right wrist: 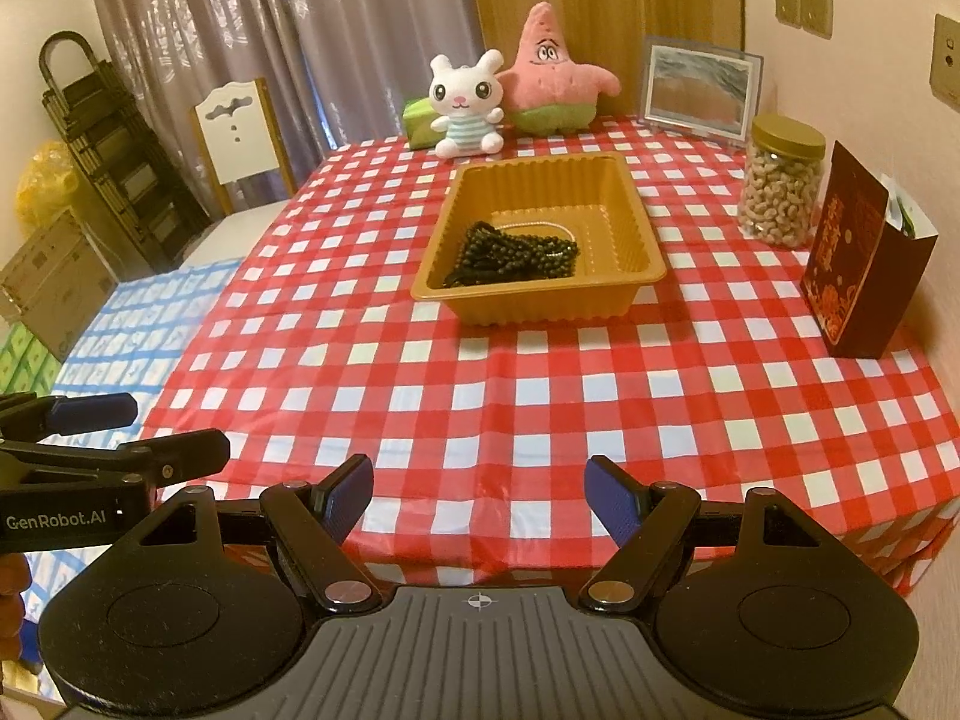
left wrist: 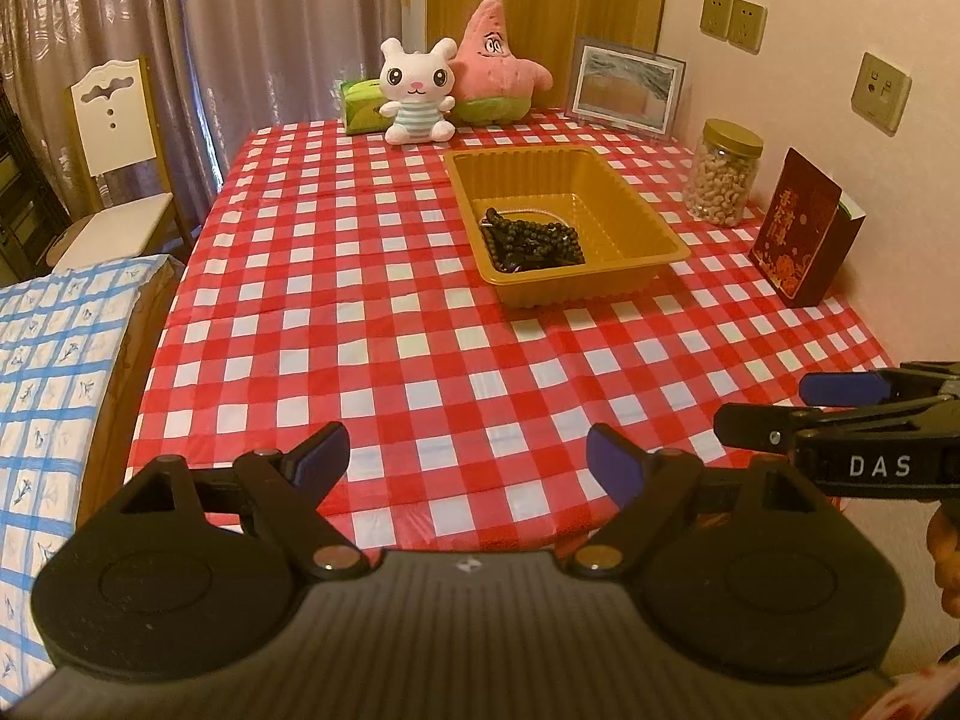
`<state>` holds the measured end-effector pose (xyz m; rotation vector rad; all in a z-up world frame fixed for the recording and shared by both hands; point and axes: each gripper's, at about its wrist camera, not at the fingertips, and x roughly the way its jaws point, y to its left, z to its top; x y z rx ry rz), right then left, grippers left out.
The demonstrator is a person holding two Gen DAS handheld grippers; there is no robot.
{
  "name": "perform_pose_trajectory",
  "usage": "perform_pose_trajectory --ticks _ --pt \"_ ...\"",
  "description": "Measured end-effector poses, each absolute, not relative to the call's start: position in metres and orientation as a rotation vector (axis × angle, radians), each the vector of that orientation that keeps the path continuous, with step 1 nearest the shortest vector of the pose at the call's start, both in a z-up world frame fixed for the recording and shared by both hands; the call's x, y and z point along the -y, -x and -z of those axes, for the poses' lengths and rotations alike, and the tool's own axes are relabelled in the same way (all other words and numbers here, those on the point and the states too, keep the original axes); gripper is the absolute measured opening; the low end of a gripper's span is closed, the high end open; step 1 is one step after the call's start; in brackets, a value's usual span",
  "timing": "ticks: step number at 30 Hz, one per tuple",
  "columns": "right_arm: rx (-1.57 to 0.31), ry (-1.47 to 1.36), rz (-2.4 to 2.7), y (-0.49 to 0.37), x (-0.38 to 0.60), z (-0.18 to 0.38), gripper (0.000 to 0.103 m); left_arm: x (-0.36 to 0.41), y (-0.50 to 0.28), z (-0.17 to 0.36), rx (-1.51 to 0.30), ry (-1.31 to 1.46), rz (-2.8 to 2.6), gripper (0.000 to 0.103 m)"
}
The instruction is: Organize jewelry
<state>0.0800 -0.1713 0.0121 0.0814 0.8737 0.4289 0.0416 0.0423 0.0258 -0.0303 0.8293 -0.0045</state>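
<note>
A gold plastic tray sits on the red checked table. Dark bead necklaces lie piled in its near left part, with a pale bead strand behind them. My left gripper is open and empty, near the table's front edge, well short of the tray. My right gripper is open and empty, also at the front edge. Each gripper shows in the other's view: the right one at the right, the left one at the left.
Two plush toys, a green box, a picture frame, a nut jar and a red gift bag line the back and right of the table. A chair and a blue-checked surface stand at the left.
</note>
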Motion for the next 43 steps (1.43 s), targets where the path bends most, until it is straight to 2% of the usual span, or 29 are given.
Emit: perform_pose_trajectory --ticks 43 --pt "-0.878 -0.084 -0.414 -0.086 0.168 -0.011 0.077 -0.032 -0.045 -0.028 -0.824 0.032 0.014 0.085"
